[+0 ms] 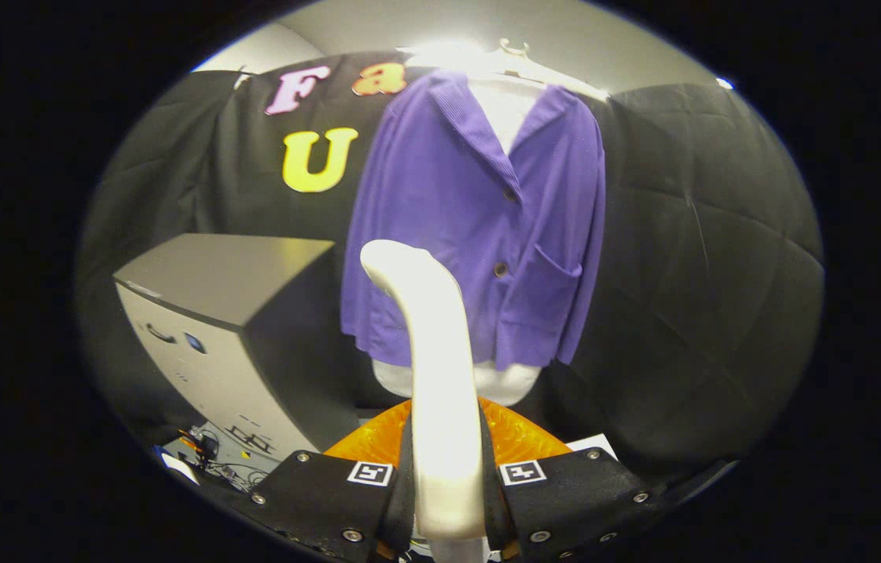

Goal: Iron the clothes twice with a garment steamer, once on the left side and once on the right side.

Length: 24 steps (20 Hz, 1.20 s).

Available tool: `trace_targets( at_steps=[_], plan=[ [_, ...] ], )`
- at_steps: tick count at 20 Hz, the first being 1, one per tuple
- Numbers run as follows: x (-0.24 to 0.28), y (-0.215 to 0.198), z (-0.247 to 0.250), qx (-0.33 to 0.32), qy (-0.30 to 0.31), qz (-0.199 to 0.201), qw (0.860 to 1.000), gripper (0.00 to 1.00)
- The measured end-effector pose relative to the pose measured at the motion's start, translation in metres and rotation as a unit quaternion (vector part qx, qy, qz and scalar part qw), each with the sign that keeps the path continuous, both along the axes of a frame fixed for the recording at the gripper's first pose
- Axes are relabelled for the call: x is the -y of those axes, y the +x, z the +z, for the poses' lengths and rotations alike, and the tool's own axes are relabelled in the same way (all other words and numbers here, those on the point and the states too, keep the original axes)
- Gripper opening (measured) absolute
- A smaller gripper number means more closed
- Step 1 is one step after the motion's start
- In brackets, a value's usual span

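Observation:
A purple buttoned jacket (479, 227) hangs on a white hanger (514, 59) over a white top, beyond the fingers against the black wall. My gripper (446, 485) is shut on the white garment steamer (428, 367), both black fingers pressing its handle. The steamer rises upright between them, and its curved head (397, 262) stands in front of the jacket's lower left half. I cannot tell whether the head touches the cloth. An orange translucent part (514, 438) of the steamer shows just behind the fingers.
A grey cabinet (213, 328) with a handle and small fittings stands left of the jacket. Cables and small items (209, 461) lie low by its base. Black padded cloth (706, 297) covers the wall to the right.

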State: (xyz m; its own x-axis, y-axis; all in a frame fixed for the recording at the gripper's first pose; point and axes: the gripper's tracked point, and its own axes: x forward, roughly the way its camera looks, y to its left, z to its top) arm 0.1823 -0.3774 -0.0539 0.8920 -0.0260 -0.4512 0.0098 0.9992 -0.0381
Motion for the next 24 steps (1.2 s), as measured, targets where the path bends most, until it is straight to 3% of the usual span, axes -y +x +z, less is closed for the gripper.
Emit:
trace_targets(
  at_steps=[6,13,19,24],
  plan=[
    [-0.047,-0.042,0.073,0.074,0.029,0.042,0.996,0.35],
    [-0.102,-0.076,0.116,0.132,0.021,0.003,0.991,0.35],
    [-0.163,-0.120,0.098,0.133,0.009,0.019,0.991,0.35],
    [-0.178,-0.161,0.062,0.122,-0.002,0.018,0.992,0.35]
  ],
)
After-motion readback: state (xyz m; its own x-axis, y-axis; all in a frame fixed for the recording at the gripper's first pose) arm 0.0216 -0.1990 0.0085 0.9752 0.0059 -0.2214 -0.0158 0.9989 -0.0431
